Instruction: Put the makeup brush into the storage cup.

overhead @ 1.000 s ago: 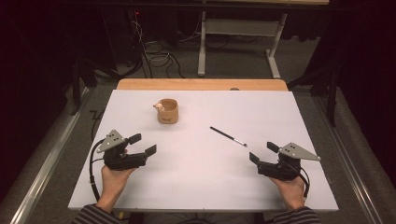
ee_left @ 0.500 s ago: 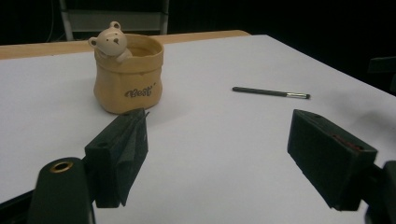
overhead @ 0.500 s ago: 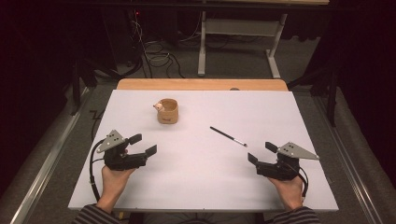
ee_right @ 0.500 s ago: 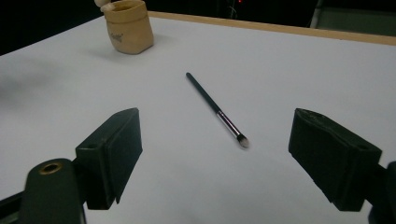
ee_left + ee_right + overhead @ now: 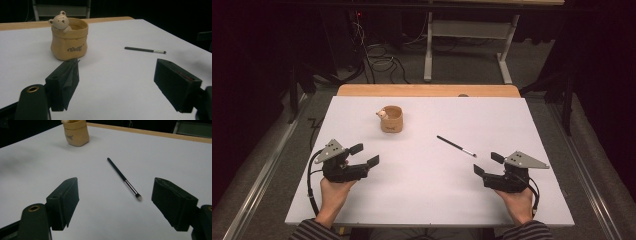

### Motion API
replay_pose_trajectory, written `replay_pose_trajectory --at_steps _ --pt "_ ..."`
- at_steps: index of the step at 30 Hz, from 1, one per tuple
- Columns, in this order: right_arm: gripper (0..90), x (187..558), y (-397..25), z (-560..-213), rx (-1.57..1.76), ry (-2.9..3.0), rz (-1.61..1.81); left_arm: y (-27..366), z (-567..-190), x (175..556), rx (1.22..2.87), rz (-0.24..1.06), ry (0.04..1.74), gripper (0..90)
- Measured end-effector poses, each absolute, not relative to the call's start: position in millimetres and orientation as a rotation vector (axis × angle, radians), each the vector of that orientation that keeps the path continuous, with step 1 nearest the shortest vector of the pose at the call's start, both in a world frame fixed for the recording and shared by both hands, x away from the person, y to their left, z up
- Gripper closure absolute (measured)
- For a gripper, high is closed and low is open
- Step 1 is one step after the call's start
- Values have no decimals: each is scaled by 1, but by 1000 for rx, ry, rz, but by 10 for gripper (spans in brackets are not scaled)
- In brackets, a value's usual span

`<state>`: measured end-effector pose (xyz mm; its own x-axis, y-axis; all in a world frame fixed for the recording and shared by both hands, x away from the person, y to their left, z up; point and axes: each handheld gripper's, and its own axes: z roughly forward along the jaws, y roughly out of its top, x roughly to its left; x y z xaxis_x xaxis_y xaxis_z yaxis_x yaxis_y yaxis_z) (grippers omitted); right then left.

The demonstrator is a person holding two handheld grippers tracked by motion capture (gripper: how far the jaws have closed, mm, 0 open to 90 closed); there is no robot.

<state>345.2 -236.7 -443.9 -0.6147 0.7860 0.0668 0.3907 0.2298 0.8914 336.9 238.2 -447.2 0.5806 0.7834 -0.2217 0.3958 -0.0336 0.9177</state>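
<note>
A tan ceramic cup (image 5: 391, 119) with a small bear figure on its rim stands on the white table (image 5: 432, 200), left of centre. A thin black brush (image 5: 456, 146) with a metal ferrule lies flat to its right. My left gripper (image 5: 364, 154) rests open near the front left, nothing between its jaws; the cup (image 5: 69, 38) stands just beyond its jaws and the brush (image 5: 145, 50) farther off. My right gripper (image 5: 486, 163) is open at the front right, and the brush (image 5: 123, 179) lies a short way ahead of it, the cup (image 5: 76, 132) far off.
A wooden strip (image 5: 427, 90) borders the table's far edge. Beyond it are a white table frame (image 5: 467, 35) and cables (image 5: 377, 55) on the dark floor. A metal rail (image 5: 262, 170) runs along the left side.
The right gripper has crept slightly left, toward the brush. The left gripper, cup and brush have stayed where they were.
</note>
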Motion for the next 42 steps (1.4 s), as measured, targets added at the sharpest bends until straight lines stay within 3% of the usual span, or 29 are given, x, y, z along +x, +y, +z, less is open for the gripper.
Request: replay_pose_trajectory --at_steps 42 --pt "309 392 -197 -394 993 2070 1449 238 -448 338 1646 399 1003 208"
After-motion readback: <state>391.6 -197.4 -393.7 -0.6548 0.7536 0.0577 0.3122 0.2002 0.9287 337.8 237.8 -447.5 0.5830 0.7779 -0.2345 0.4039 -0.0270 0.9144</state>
